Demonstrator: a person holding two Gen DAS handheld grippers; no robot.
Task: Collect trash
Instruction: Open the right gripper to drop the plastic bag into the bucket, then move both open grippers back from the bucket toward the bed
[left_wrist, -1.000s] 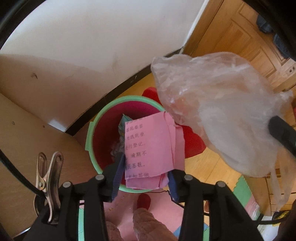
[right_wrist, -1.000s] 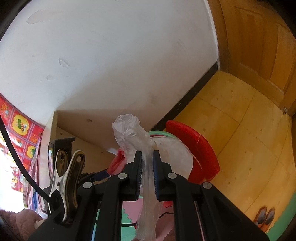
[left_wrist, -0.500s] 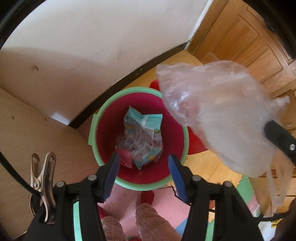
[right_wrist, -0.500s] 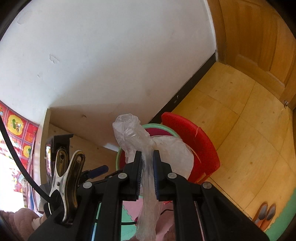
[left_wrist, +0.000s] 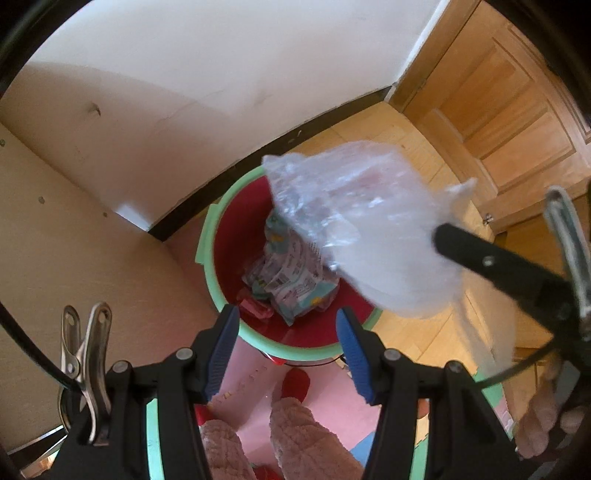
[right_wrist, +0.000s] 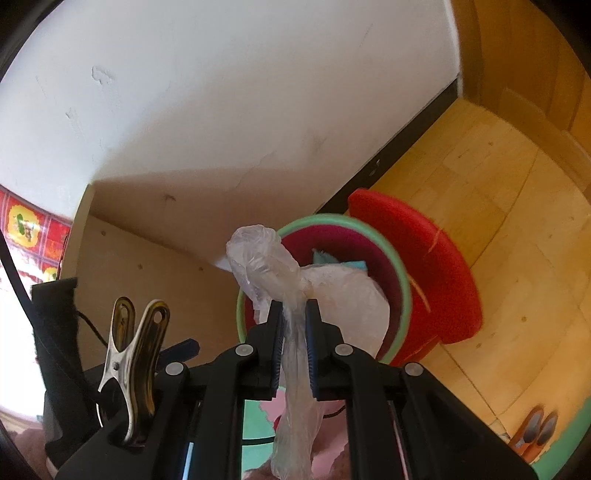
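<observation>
Pinching the plastic bag, R gripper is hanging over bin; light film is risking sticking to pads. L gripper is gaping, empty.

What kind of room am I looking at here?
Most likely a corner of a home. A wood-plank floor meets a white plastered wall beside a panelled wooden door, a pair of shoes waits on the floor, and a small red wastebasket holds household litter.
</observation>
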